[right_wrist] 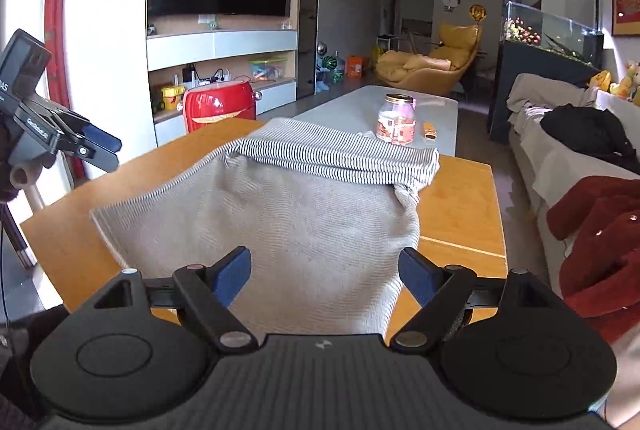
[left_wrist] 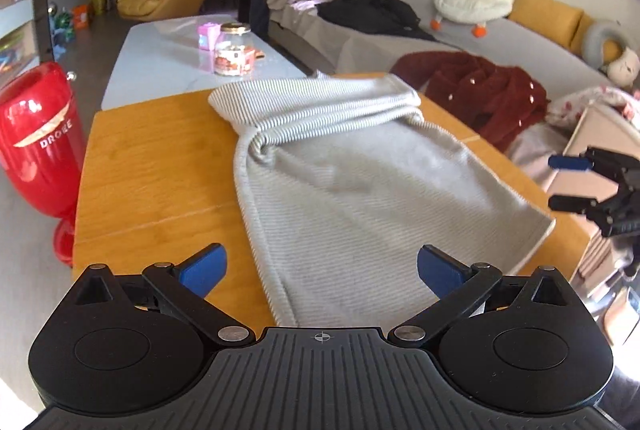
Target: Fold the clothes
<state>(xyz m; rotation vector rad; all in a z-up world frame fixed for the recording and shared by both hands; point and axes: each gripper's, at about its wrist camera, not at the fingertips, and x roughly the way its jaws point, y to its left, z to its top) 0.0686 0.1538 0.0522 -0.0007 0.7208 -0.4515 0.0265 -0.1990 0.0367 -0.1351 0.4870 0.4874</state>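
Observation:
A grey ribbed garment (left_wrist: 360,182) (right_wrist: 300,214) lies on the wooden table (left_wrist: 152,166) (right_wrist: 460,198). Its far end is folded back over itself in a striped band (left_wrist: 320,98) (right_wrist: 340,154). My left gripper (left_wrist: 322,270) hovers over the near edge of the cloth, jaws wide apart and nothing pinched; the right wrist view shows it at the far left (right_wrist: 102,150). My right gripper (right_wrist: 325,270) is open too, above the near end of the garment with nothing between its pads. It also appears at the right edge of the left wrist view (left_wrist: 568,182).
A red vase-shaped appliance (left_wrist: 38,142) (right_wrist: 220,106) stands beside the table. Beyond is a white coffee table (left_wrist: 160,62) with a glass jar (left_wrist: 230,54) (right_wrist: 396,122). On the sofa lie a dark red coat (left_wrist: 480,90) (right_wrist: 600,230) and a black garment (left_wrist: 372,14).

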